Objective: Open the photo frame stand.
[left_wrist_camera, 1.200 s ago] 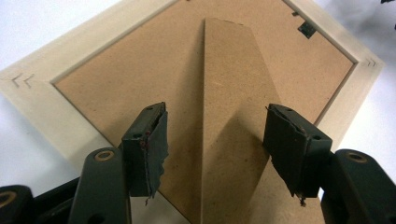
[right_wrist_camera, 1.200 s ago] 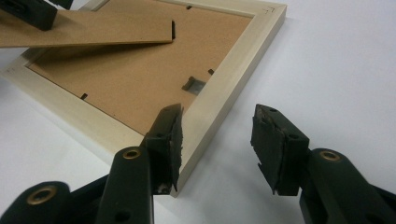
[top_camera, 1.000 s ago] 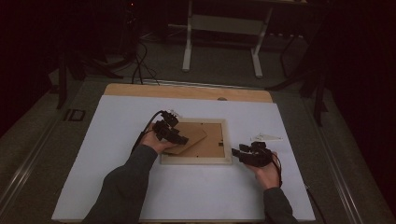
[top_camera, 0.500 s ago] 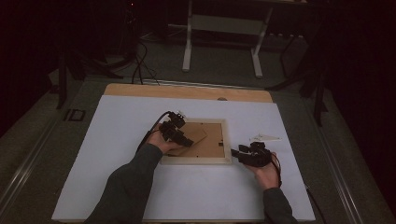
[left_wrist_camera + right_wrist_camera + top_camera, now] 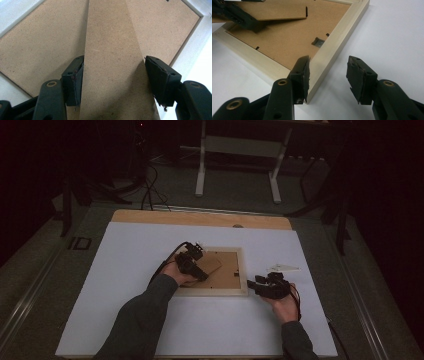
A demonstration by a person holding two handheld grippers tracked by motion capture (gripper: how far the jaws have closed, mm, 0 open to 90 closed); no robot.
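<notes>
A pale wooden picture frame (image 5: 215,291) lies face down on the white table top, its brown back board (image 5: 45,37) up. The hinged brown stand (image 5: 112,37) is lifted off the board. My left gripper (image 5: 113,67) is over the frame's left part (image 5: 202,274), shut across the stand's width with a pad on each edge. My right gripper (image 5: 251,283) rests at the frame's near right corner. It stands open (image 5: 328,72), one jaw over the frame rail (image 5: 337,37) and the other on the table outside it, with a gap beside the rail.
A small pale flat piece (image 5: 282,267) lies on the table to the right of the frame. A metal hanger clip (image 5: 318,41) sits on the back board. A bare wooden strip (image 5: 200,218) runs along the table's far edge, with a desk's legs (image 5: 201,170) beyond.
My left hand and gripper have shifted a little to the right over the frame, the stand still between the jaws. The right gripper has stayed put.
</notes>
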